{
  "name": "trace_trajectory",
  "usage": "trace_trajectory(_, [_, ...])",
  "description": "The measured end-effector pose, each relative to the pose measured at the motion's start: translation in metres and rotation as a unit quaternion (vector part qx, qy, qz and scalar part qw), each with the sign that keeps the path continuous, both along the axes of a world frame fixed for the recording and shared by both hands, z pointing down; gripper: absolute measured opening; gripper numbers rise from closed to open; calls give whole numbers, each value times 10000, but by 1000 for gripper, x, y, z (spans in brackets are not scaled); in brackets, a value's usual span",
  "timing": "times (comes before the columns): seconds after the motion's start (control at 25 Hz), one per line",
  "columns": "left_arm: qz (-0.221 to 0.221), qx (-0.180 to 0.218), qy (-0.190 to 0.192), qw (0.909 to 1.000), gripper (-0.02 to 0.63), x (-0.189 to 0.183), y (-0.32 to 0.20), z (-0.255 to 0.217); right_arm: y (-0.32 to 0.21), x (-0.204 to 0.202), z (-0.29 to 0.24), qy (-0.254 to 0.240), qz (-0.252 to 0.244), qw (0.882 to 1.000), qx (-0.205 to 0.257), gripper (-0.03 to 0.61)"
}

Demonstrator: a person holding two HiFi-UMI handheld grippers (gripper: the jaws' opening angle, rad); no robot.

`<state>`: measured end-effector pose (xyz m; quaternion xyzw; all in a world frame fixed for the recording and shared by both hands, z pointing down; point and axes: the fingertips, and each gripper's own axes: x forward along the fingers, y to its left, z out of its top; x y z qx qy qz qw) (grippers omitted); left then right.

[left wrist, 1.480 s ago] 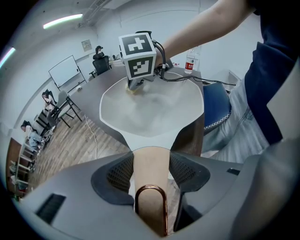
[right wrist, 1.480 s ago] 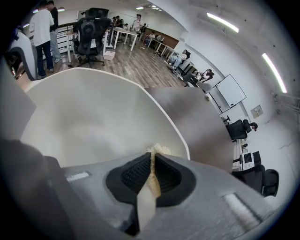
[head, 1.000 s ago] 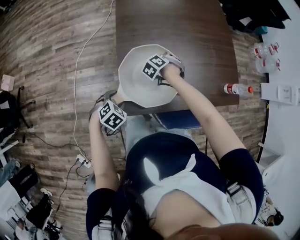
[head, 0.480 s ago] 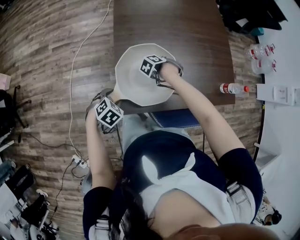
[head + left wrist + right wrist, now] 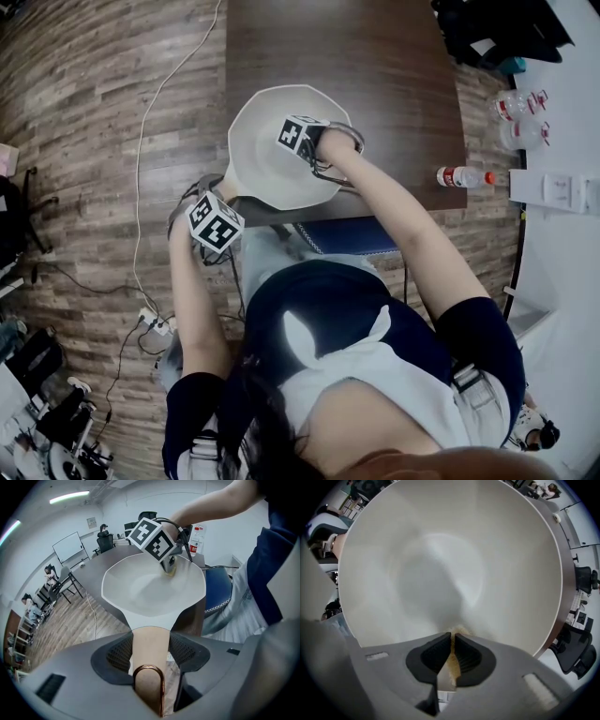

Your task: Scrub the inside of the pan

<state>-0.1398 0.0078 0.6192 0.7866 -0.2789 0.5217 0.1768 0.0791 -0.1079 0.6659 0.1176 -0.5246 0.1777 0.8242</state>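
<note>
A white pan [image 5: 262,155] sits on the dark brown table [image 5: 375,66] near its front edge. Its tan handle [image 5: 150,646], which ends in a copper loop, lies between my left gripper's [image 5: 150,644] jaws, which are shut on it. In the head view the left gripper [image 5: 223,202] is at the pan's near left. My right gripper [image 5: 305,141] reaches into the pan on its right inner side. It is shut on a tan scrub pad [image 5: 453,654] that presses against the white inner wall [image 5: 440,573]. The same pad [image 5: 168,569] shows under the marker cube in the left gripper view.
A water bottle [image 5: 464,176] with a red cap lies at the table's right front corner. A blue chair seat [image 5: 352,239] is tucked under the front edge. A white cable [image 5: 150,141] runs over the wooden floor to a power strip [image 5: 159,325]. More bottles [image 5: 523,105] stand far right.
The right gripper with the pad has shifted only slightly inside the pan. The left gripper keeps its hold on the handle. The head view has drifted a little.
</note>
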Motion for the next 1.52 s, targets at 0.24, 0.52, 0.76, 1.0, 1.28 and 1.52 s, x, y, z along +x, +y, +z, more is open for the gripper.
trace_trajectory(0.24, [-16,-4,10,10000,239,0,1,0,24,-3,-2,-126,244,9986,-459,25])
trace_trajectory(0.52, [26,23,-53,10000,239,-4,0,2,48,-15,-4,-519,603,9921,-969,25])
trace_trajectory(0.76, [41,37,-101,9999,239,-2,-2,0,61,-21,-3,-758,682,9870,-1246,25])
trace_trajectory(1.0, [34,-23,-64,10000,239,-1,-2,0,71,-30,-3,-971,814,9803,-1514,25])
trace_trajectory(1.28, [68,-129,-130,9998,239,2,-1,0,84,-42,-4,-1375,1064,9668,-1873,23])
trace_trajectory(1.52, [83,-142,-135,9998,239,1,-1,1,95,-56,-7,-1745,1300,9508,-2207,24])
